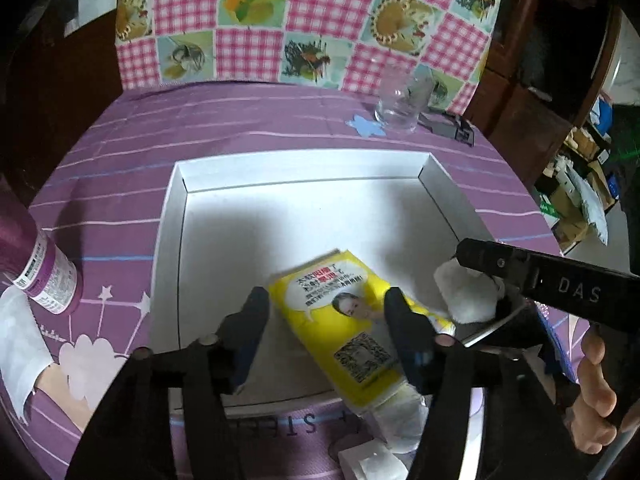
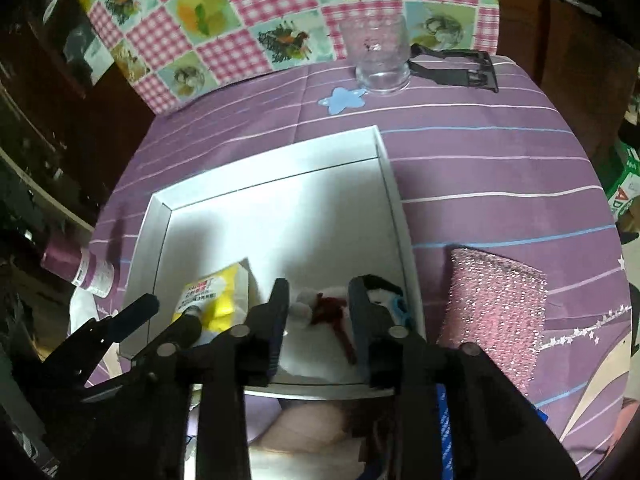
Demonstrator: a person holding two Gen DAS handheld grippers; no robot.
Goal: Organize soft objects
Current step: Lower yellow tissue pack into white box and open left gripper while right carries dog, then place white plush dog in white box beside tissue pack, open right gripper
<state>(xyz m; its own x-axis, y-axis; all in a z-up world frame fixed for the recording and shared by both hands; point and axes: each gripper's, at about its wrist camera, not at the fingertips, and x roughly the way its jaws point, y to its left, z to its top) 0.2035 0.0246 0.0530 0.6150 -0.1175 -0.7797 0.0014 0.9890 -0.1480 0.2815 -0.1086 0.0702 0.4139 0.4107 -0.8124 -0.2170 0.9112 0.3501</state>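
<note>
The left hand-held gripper (image 1: 324,312) is seen from above and behind, its two black fingers spread apart over the near part of a shallow white box (image 1: 304,168). A yellow tissue packet (image 1: 340,320) lies slanted between those fingers; the left finger stands clear of it, while the right finger overlaps its edge, and contact there cannot be told. The packet's lower end pokes over the box's near rim.

The right hand-held gripper (image 2: 318,304) is held over the box's near right corner, its fingers parted to a middling gap. Between them a small white plush toy (image 2: 310,306) with dark red trim is seen resting on the box floor; the pads do not appear to press on it. A hand (image 1: 596,392) is visible at the right gripper's handle.

Outward, the box sits on a tabletop covered by a purple striped cloth (image 2: 480,152). A pink glittery cloth (image 2: 496,312) lies just right of the box. A purple-and-white bottle (image 1: 44,276) lies left of the box. At the far edge a clear glass (image 2: 380,64) stands beside a black clip-like object (image 2: 460,68), in front of a pink checked patchwork fabric (image 1: 280,20).
</note>
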